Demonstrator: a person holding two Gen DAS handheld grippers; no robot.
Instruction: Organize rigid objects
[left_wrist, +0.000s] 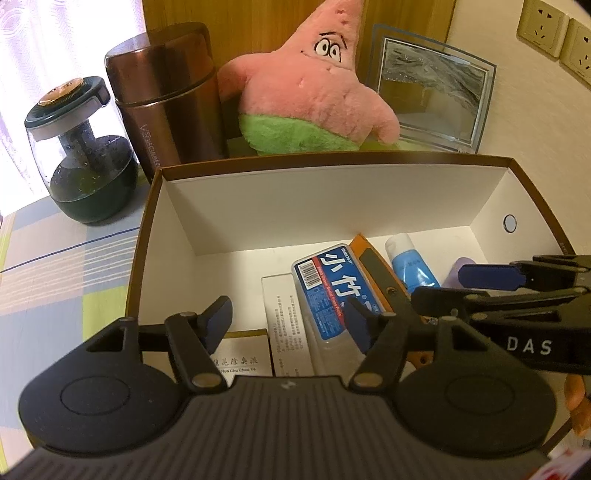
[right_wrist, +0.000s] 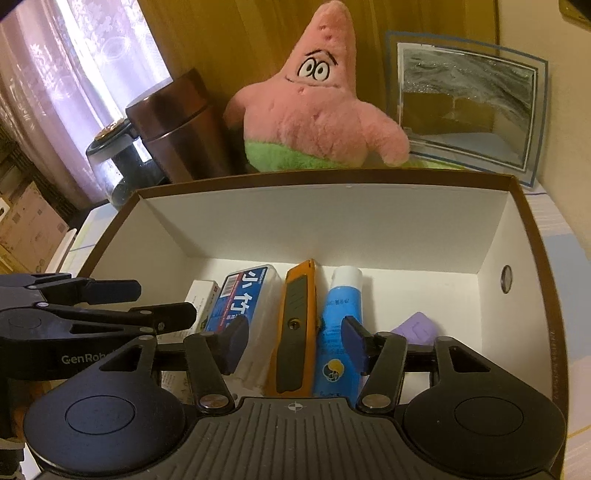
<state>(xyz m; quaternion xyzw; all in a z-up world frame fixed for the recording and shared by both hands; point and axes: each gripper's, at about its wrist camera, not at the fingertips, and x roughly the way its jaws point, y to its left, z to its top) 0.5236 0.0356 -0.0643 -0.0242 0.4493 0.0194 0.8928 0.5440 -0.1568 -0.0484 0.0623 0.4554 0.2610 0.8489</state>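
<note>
- Both grippers hover over the open box (right_wrist: 509, 229); left gripper (left_wrist: 288, 321) about half open, nothing between the pads; right gripper (right_wrist: 291, 341) also part open, empty, jaws straddling the utility knife (right_wrist: 295, 325) without touching it.
- Contents lie side by side on the box floor: white carton (left_wrist: 286, 325) at left, then floss-pick case (right_wrist: 242, 306), utility knife, blue tube (right_wrist: 338, 332), purple item (right_wrist: 415, 328) at right, mostly hidden.
- Looks like a release just inside the box. To finish well: lift each gripper straight up, clear of the walls, so the row isn't nudged.
- Materials: box is stiff card, brown outside, matte white inside, finger hole in the right wall. Case is clear hard plastic with a glossy label; knife is an orange shell with a dark grip insert; tube is soft, smooth, white-capped and may roll.
</note>
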